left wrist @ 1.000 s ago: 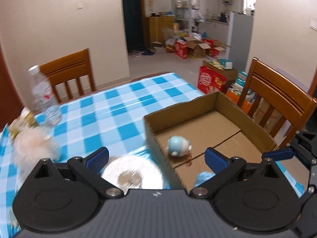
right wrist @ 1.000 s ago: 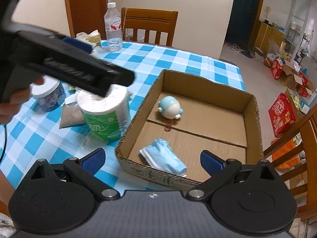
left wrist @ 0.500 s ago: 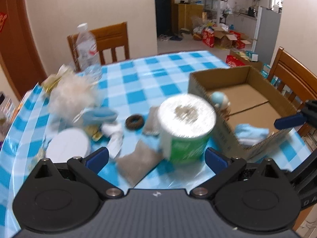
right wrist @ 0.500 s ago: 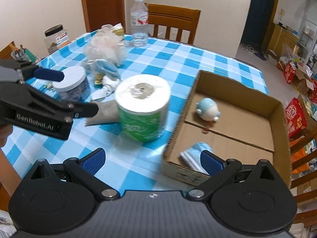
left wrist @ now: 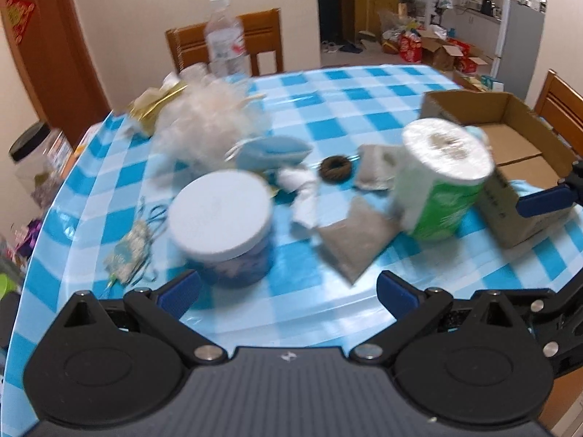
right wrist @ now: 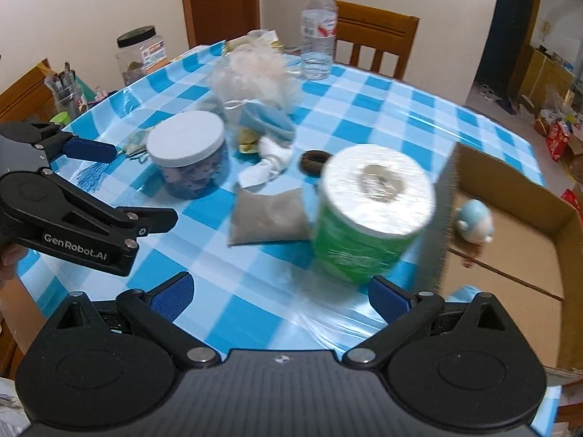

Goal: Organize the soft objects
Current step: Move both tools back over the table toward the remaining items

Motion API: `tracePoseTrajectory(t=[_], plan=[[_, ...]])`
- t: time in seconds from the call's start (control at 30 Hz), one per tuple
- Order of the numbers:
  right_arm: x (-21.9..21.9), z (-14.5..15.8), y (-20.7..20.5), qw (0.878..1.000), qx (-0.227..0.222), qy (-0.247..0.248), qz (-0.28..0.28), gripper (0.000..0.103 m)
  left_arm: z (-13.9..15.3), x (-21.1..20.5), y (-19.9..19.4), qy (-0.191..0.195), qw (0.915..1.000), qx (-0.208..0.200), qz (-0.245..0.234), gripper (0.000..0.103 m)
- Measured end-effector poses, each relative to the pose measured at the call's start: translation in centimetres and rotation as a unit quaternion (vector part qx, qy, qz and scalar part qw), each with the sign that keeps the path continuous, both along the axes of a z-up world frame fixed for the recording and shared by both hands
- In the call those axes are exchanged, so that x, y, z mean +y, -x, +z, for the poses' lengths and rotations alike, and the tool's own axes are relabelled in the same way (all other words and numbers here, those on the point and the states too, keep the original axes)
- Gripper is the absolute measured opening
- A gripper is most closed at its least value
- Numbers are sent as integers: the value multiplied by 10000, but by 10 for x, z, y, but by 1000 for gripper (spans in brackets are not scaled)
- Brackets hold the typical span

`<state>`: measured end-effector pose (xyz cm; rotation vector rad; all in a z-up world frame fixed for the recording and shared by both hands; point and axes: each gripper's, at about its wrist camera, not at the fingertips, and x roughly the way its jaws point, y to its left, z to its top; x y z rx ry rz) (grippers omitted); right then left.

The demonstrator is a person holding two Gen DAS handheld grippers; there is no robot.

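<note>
My left gripper [left wrist: 288, 295] is open and empty, low over the near table edge in front of a white-lidded jar [left wrist: 218, 218]. My right gripper [right wrist: 280, 295] is open too, facing a wrapped toilet roll [right wrist: 375, 211]. Soft items lie on the checked cloth: a fluffy mesh puff [right wrist: 251, 73], a blue face mask [right wrist: 266, 120], a white cloth [right wrist: 269, 164], a grey sachet [right wrist: 269, 215] and a brown hair tie [right wrist: 315, 160]. The cardboard box [right wrist: 510, 240] at the right holds a blue plush toy [right wrist: 473, 224] and a blue mask [left wrist: 524, 187]. The left gripper [right wrist: 144, 184] shows at the left of the right wrist view.
A water bottle [right wrist: 319, 40] stands at the far edge before a wooden chair [right wrist: 375, 40]. A clear black-lidded jar [right wrist: 140, 54] and a pen cup [right wrist: 65, 91] stand off the table's left. A small patterned pouch [left wrist: 131, 251] lies left of the jar.
Both views have swung left, away from the box and onto the cluttered part of the table. The left gripper has drawn back toward the near left edge. Both stay open and empty.
</note>
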<state>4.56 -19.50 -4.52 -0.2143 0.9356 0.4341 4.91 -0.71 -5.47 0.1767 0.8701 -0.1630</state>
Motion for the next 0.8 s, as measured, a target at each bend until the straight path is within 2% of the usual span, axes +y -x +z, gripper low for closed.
tracePoseTrajectory(t=[0.33,0.8], plan=[[65,-32,-24,9995,121,139,241,103,-19,61,-18,93,9990,248,353,102],[117,-71,-83,9957,-158,592,690,103,-36,101,-37,281,9963,445,680,102]])
